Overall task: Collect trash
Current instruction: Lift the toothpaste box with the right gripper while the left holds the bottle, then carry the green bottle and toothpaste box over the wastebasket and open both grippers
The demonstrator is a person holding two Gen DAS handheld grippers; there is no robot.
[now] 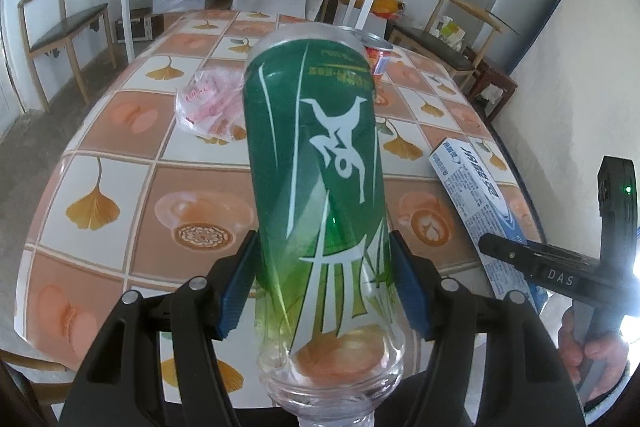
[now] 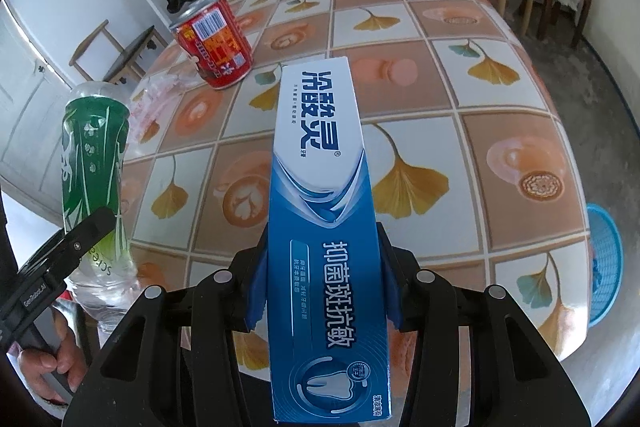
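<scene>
- Basically both tools are loaded: left gripper (image 1: pixel 324 279) is pinched on a green-labelled plastic bottle (image 1: pixel 316 155), blue pads pressing the lower label on either side, bottle running forward from the jaws out over the table (image 1: pixel 100 131).
- Right gripper (image 2: pixel 322 281) is clamped on a blue-and-white toothpaste box (image 2: pixel 320 195), pads on its two long narrow edges, box sticking forward past the fingertips and back toward the camera.
- Bottle handling, my guess: looks empty, clear, thin-walled, so light and a bit squashy; the smooth label could slip. Grip sits near the neck end, fine for something this light.
- Box handling, my guess: thin carton, very light, stiff along its length but crushable across. Held roughly mid-length, so balanced. Can't tell whether a tube is inside.
- Still on the table: red can (image 2: pixel 214 45) ahead and left of the right gripper, standing upright and opened on top; probably light, rigid, dentable, best taken across the body.
- Crumpled clear plastic bag (image 1: pixel 208 103) ahead-left of the left gripper; soft and flimsy, pinch a fold.
- Blue basket (image 2: pixel 606 263) sits off the table edge, right of the right gripper; likely where the trash goes.
</scene>
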